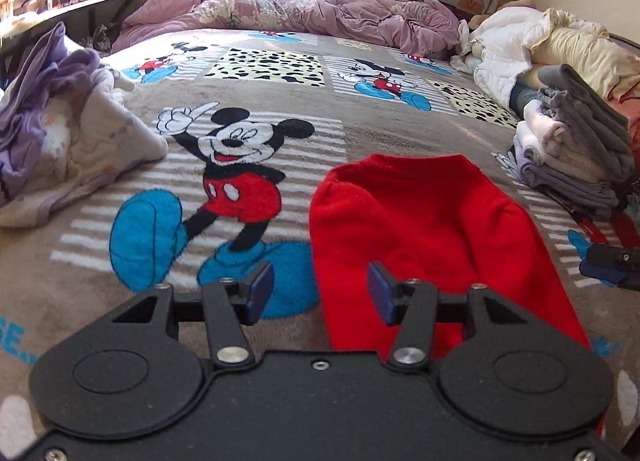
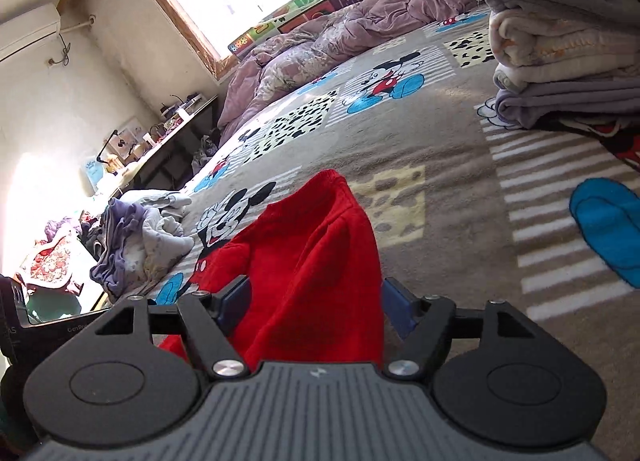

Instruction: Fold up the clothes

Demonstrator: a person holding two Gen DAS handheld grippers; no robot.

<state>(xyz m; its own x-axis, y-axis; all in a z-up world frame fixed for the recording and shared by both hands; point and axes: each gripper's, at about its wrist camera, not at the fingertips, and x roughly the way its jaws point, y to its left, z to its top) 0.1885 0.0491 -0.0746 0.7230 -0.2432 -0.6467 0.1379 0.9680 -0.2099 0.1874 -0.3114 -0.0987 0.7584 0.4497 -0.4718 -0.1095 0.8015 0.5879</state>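
Observation:
A red knit garment (image 1: 424,229) lies on the Mickey Mouse blanket (image 1: 280,73) on the bed. My left gripper (image 1: 322,293) is open just above the garment's near left edge, with the cloth's edge between the blue pads and not pinched. In the right wrist view the red garment (image 2: 316,261) rises in a fold between the wide-apart blue pads of my right gripper (image 2: 316,305), which is open; whether the pads touch the cloth I cannot tell. The right gripper's tip also shows at the left wrist view's right edge (image 1: 612,261).
A heap of unfolded lilac and white clothes (image 1: 60,133) lies at the left. A stack of folded grey, white and lilac clothes (image 1: 576,145) stands at the right. A crumpled pink duvet (image 1: 288,9) lies at the far end. A cluttered desk (image 2: 160,141) runs along the left wall.

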